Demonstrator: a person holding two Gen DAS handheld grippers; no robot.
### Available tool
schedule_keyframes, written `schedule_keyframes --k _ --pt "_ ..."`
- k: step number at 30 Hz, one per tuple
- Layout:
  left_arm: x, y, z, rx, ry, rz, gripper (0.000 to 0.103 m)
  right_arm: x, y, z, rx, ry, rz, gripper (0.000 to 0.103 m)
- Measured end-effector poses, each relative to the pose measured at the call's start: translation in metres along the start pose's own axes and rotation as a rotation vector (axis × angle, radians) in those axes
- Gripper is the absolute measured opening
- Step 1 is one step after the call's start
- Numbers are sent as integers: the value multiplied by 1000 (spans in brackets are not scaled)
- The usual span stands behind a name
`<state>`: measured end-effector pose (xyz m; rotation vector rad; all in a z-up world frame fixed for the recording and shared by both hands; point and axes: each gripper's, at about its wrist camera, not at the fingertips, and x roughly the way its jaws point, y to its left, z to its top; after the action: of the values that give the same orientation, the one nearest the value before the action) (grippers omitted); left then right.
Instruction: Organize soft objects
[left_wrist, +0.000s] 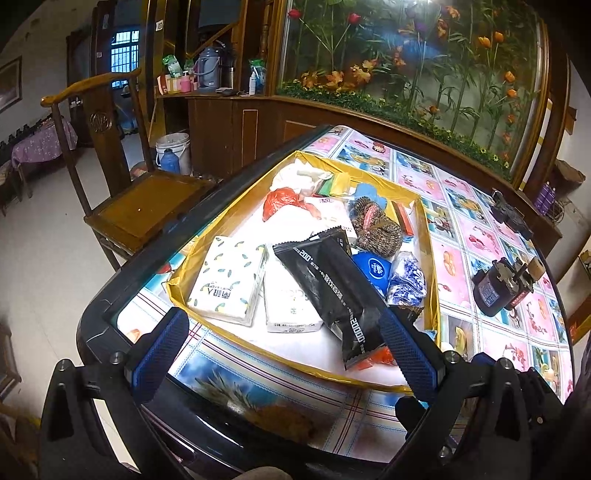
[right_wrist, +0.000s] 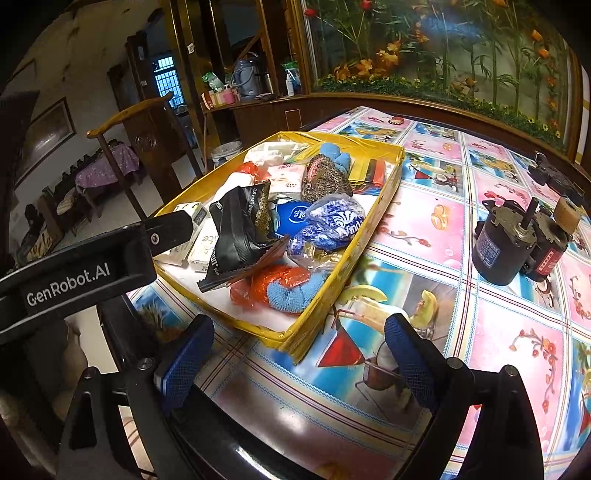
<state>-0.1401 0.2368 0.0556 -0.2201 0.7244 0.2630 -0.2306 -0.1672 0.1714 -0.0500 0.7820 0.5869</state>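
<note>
A yellow shallow box (left_wrist: 177, 291) (right_wrist: 373, 206) on the table holds soft packs: a leaf-print tissue pack (left_wrist: 227, 278), a white tissue pack (left_wrist: 288, 302), a long black pack (left_wrist: 328, 284) (right_wrist: 240, 236), a blue-white pouch (left_wrist: 406, 277) (right_wrist: 332, 221), a brown knitted piece (left_wrist: 375, 229) (right_wrist: 325, 181), and an orange and blue sponge (right_wrist: 284, 286). My left gripper (left_wrist: 284, 350) is open over the box's near edge; its right finger (left_wrist: 406, 354) lies beside the black pack's end. It also shows in the right wrist view (right_wrist: 173, 225). My right gripper (right_wrist: 299, 365) is open and empty, just outside the box's near corner.
A patterned cloth covers the table (right_wrist: 424, 258). A black motor (right_wrist: 506, 243) (left_wrist: 495, 291) with a red part stands to the right of the box. A wooden chair (left_wrist: 136, 206) stands at the table's left. A flower display cabinet (left_wrist: 406, 55) is behind.
</note>
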Motion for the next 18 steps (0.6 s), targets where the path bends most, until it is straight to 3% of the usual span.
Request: schedule_keyframes --k 18 --pt "-2 -8 -5 0 20 -1 103 -9 -10 -5 0 -5 -3 96"
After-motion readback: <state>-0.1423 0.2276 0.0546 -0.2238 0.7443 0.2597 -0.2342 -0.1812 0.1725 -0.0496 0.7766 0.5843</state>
